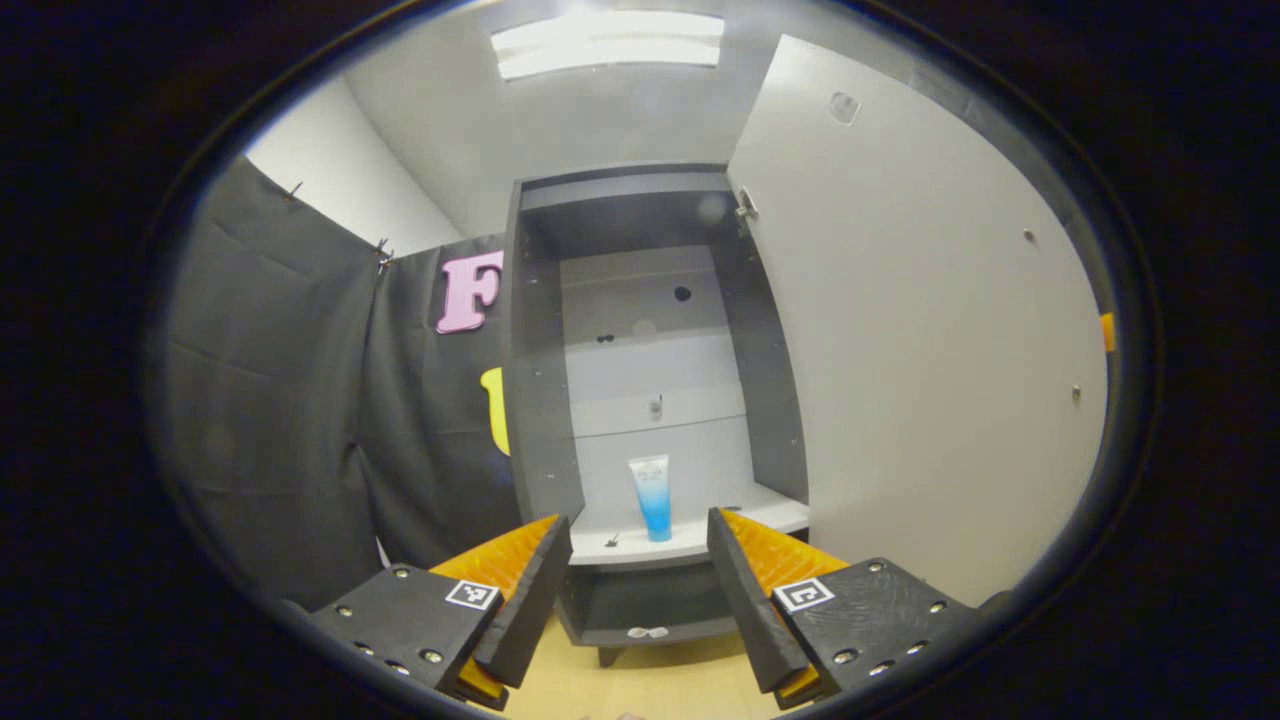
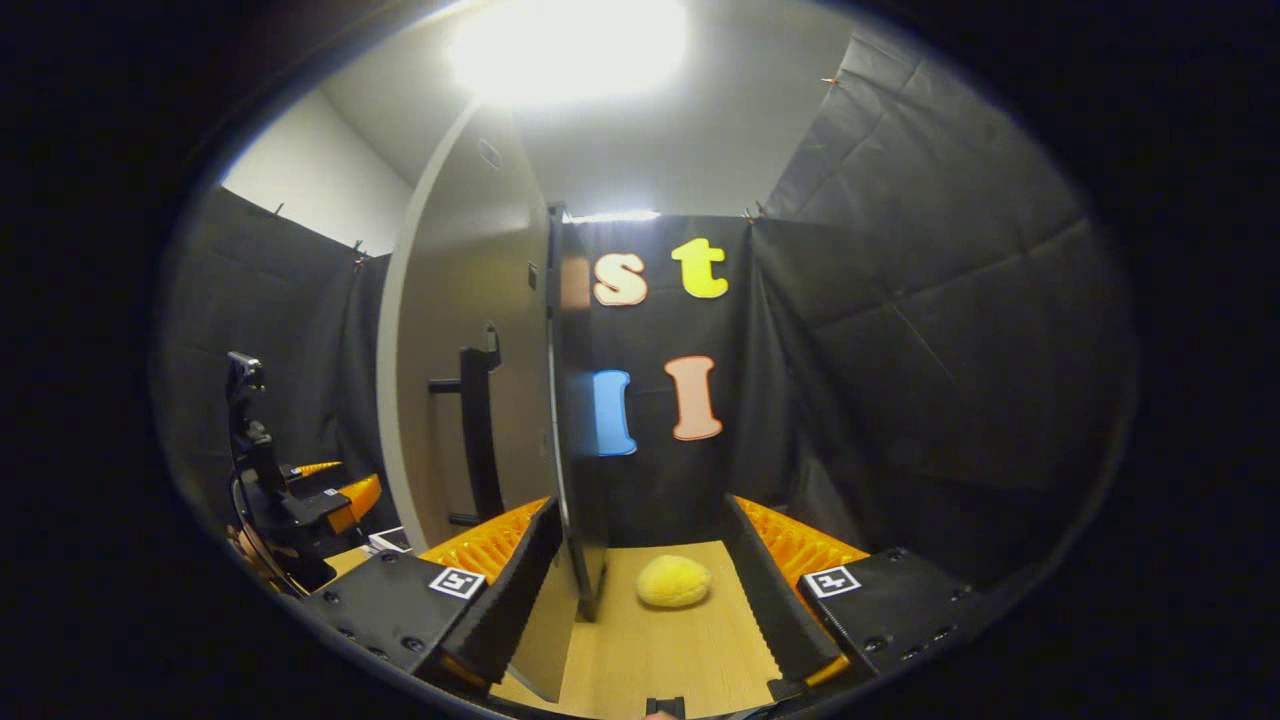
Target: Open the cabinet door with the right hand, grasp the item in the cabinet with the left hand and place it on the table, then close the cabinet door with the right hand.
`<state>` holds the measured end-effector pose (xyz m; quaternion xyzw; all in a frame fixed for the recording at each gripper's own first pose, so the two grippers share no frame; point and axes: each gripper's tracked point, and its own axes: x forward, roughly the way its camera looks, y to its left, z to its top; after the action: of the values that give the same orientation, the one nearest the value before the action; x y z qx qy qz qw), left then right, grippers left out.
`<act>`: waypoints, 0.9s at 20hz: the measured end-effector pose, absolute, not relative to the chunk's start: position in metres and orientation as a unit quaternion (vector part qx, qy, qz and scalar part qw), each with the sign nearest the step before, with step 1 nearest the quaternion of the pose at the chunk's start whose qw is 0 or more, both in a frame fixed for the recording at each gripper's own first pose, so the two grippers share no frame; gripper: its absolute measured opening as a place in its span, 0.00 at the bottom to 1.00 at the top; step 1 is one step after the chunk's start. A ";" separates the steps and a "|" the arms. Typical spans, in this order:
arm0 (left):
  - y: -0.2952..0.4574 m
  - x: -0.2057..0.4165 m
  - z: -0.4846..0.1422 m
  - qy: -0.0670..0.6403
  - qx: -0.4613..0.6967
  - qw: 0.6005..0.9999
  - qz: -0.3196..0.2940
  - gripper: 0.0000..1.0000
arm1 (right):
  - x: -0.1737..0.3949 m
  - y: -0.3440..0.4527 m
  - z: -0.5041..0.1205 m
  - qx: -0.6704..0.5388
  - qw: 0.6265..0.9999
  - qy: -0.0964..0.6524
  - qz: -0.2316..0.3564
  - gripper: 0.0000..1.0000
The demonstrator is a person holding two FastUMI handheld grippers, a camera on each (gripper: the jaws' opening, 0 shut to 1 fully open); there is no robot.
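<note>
Seemingly clear of the cabinet door, the tube stands upright on its shelf.

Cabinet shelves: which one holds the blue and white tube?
The lower white shelf of the open grey cabinet, level with the open left gripper. The blue and white tube stands upright there; the shelves above it look bare.

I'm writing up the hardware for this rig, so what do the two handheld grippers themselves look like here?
Each gripper, the left gripper and the right gripper, has two wedge-shaped fingers with ribbed inner faces. The fingers sit on flat dark blocks studded with screws, and each block carries a small square black-and-white marker. In the right gripper view the left one shows on a dark handle with a camera mount on top.
</note>
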<state>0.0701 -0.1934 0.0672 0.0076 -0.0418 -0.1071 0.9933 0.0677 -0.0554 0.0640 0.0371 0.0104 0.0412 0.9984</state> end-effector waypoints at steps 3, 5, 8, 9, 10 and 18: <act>-0.203 0.104 0.069 -0.042 0.001 0.992 -0.118 0.84 | 0.071 -0.079 0.052 0.035 0.999 0.019 -0.016 0.98; -0.206 0.129 0.067 -0.040 0.000 0.992 -0.120 0.84 | 0.075 -0.080 0.043 0.043 0.998 0.027 -0.034 0.98; -0.214 0.171 0.060 -0.036 -0.004 0.991 -0.126 0.84 | 0.091 -0.088 0.027 0.043 0.996 0.046 -0.066 0.98; -0.217 0.186 0.058 -0.032 -0.006 0.991 -0.129 0.84 | 0.095 -0.090 0.022 0.043 0.995 0.052 -0.078 0.98; -0.220 0.198 0.054 -0.029 -0.008 0.991 -0.132 0.84 | 0.098 -0.091 0.019 0.044 0.994 0.056 -0.088 0.98; -0.247 0.284 0.014 0.005 -0.012 0.988 -0.153 0.82 | 0.119 -0.096 -0.007 0.043 0.985 0.089 -0.143 0.98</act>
<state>0.2841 -0.2474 0.0139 -0.0124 0.0047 -0.1532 0.9881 0.1194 -0.0955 -0.0074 0.0429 0.0890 -0.1432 0.9847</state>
